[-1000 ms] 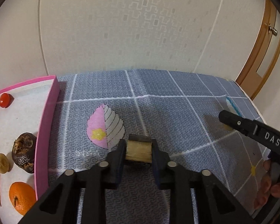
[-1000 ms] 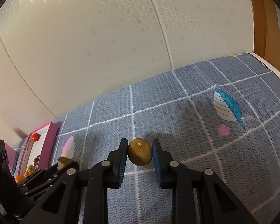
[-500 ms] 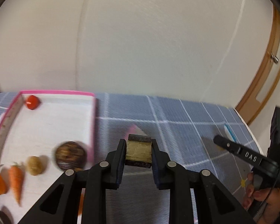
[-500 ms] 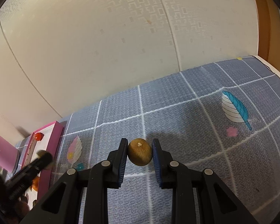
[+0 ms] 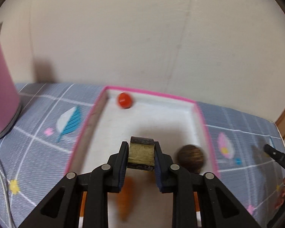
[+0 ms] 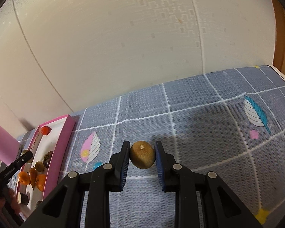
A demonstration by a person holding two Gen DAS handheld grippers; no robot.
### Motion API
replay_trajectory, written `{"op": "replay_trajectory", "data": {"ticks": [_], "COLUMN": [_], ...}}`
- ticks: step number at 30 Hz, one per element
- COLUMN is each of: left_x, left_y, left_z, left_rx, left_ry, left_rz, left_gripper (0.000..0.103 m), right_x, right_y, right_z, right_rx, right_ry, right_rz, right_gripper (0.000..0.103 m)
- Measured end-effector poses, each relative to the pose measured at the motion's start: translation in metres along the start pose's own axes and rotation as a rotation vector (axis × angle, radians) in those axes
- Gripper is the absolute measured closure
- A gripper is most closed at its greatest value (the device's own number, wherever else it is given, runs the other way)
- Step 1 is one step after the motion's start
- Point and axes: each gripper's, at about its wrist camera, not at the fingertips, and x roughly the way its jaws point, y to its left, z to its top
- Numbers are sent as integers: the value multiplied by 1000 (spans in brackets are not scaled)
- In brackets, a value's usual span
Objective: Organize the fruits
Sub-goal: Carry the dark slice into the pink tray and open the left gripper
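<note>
The left gripper (image 5: 141,156) is now hanging over the pink-rimmed tray (image 5: 205,125), having swung across from the bare mat beside the tray while carrying its dark-skinned cut piece (image 5: 141,155) along; the piece is now sitting above the tray's white floor, between the red tomato (image 5: 124,100) at the tray's far end and the brown round fruit (image 5: 191,157) near the tray's right wall
</note>
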Motion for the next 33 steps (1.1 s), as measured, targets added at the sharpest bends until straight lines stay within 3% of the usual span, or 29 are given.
{"op": "replay_trajectory", "data": {"ticks": [7,13,18,33], "left_x": [15,9,-7,-29], "left_y": [26,18,23,39], "left_z": [-2,3,4,-17], "left_rx": [-117,-114,-151,-203], "left_ry": [38,-4,-61,-15], "left_rz": [-14,28,56,54], "left_gripper": [78,68,68,68], "right_x": [3,4,2,-4], "right_y": [10,13,15,47], "right_z": [-3,-4,-3,-6], "right_rx": [-25,-28,-30,-84], "right_ry": [2,7,2,-5], "right_rz": [-1,-2,10,99], "right_gripper": [77,77,77,77]}}
